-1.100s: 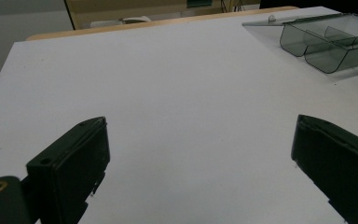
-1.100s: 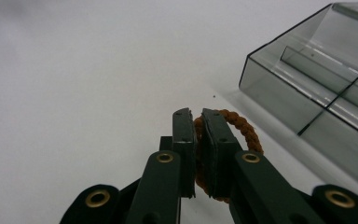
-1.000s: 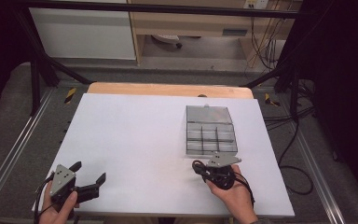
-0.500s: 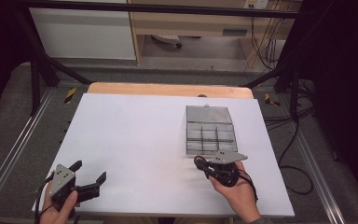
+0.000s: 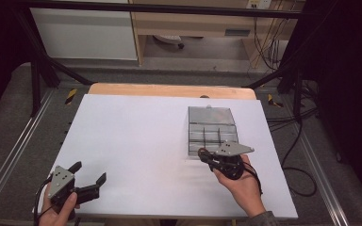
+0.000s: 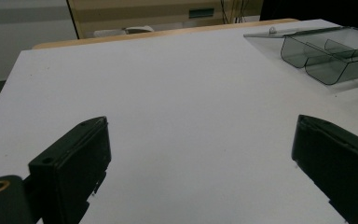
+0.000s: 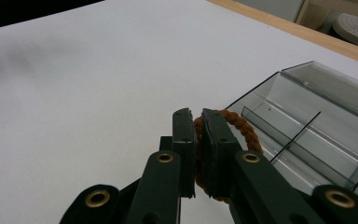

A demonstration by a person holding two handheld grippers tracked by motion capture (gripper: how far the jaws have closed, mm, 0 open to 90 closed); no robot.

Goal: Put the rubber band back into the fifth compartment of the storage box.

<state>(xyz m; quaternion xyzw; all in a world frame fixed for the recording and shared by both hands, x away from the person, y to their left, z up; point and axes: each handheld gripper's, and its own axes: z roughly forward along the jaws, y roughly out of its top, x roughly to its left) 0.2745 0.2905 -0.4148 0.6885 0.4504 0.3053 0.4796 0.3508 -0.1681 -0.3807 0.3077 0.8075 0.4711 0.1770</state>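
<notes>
A person's right gripper [image 5: 206, 155] pinches a brown braided ring [image 7: 235, 128], likely a hair tie, its jaws pressed together on the loop, which arcs out behind them. The ring hangs at the near edge of a clear smoke-grey compartment box [image 5: 212, 129], which sits with its lid open on the right half of the white bench [image 5: 136, 141]. The left gripper [image 5: 92, 175], held in the person's left hand [image 5: 56, 214] at the bench's near left corner, hovers with jaws spread wide and nothing between them, well apart from the box.
</notes>
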